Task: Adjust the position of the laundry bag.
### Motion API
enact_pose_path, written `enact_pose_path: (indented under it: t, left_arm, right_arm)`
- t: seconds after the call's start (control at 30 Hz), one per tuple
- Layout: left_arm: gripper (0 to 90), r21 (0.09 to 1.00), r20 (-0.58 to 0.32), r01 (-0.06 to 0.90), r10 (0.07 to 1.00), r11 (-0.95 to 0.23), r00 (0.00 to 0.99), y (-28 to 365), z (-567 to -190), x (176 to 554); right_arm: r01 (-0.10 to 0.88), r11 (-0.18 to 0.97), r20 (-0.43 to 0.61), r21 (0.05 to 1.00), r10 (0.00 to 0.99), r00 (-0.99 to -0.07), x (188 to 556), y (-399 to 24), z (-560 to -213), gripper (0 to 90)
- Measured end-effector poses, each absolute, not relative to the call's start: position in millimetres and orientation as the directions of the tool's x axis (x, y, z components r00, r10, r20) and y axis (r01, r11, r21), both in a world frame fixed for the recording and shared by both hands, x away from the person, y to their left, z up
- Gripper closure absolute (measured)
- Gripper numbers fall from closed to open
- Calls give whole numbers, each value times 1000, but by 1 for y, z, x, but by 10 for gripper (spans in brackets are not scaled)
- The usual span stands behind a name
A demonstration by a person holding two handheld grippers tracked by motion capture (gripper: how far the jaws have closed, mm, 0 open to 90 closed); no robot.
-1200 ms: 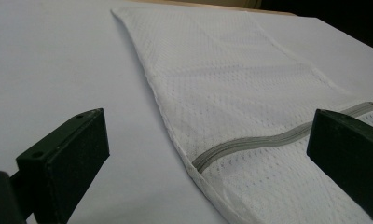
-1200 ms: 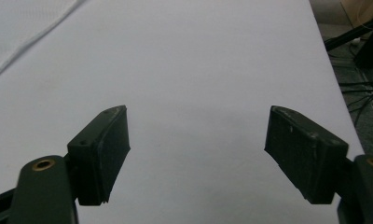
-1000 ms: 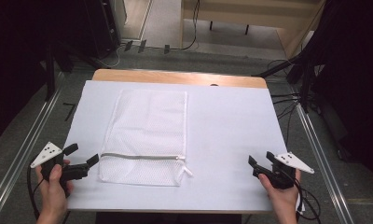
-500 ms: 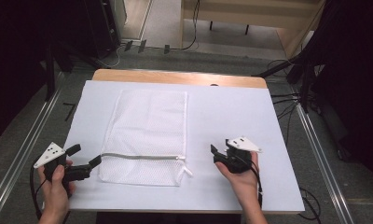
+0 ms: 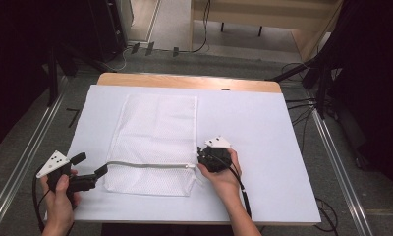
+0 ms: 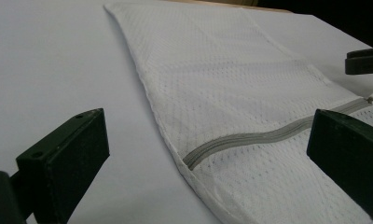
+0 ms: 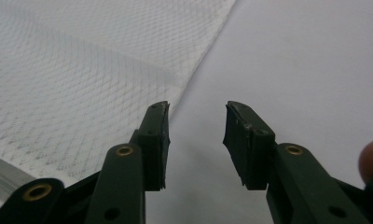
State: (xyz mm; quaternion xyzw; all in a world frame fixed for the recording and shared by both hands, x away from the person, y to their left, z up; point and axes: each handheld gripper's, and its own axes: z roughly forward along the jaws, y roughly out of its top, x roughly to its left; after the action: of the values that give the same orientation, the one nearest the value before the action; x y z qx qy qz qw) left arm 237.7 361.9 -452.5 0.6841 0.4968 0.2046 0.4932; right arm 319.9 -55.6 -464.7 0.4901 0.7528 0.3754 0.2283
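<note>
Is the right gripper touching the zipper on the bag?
Cannot tell. In the high view the right gripper sits right at the zipper's end on the bag, hiding any gap.

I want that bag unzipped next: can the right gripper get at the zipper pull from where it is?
Probably yes. The right gripper is open beside the mesh bag's right edge, and the zipper pull lies just below it on the bare table cover with nothing between them.

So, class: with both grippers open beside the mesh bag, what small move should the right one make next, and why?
Probably ease the right gripper left and down onto the zipper pull. Its jaws stand open just short of that end of the closed zipper on the mesh bag, gripping nothing.
</note>
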Motion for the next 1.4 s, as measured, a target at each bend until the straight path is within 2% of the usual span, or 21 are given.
enact_pose_path:
  t: [0.3,0.53,0.67,0.77,0.93,0.97,1.0,1.1,1.4]
  left_arm:
    - [0,879,-211,476,881,-18,424,363,-452,236]
    - [0,880,-212,475,880,-18,426,363,-452,237]
    - [0,877,-211,480,878,-23,429,362,-452,237]
    - [0,876,-212,482,878,-24,428,361,-452,237]
    - [0,876,-200,481,876,-41,440,358,-452,237]
    - [0,876,-200,481,876,-41,440,358,-452,237]
    - [0,874,-201,483,875,-42,440,358,-452,237]
    - [0,874,-204,485,873,-42,443,359,-453,237]
    - [0,876,-202,481,873,-41,443,360,-452,236]
  right_arm:
    - [605,239,29,759,917,-399,339,-47,-473,627]
    - [618,207,91,758,905,-416,344,-34,-473,617]
    - [642,218,60,735,922,-382,346,-28,-477,609]
    - [636,229,46,737,922,-385,345,-25,-477,637]
    - [617,263,38,742,902,-430,342,-21,-477,829]
    - [617,263,38,742,902,-430,342,-21,-477,829]
    - [633,246,78,734,896,-438,343,-23,-476,898]
    - [647,228,110,728,892,-438,344,-27,-476,900]
    - [633,237,77,737,901,-427,341,-51,-471,900]
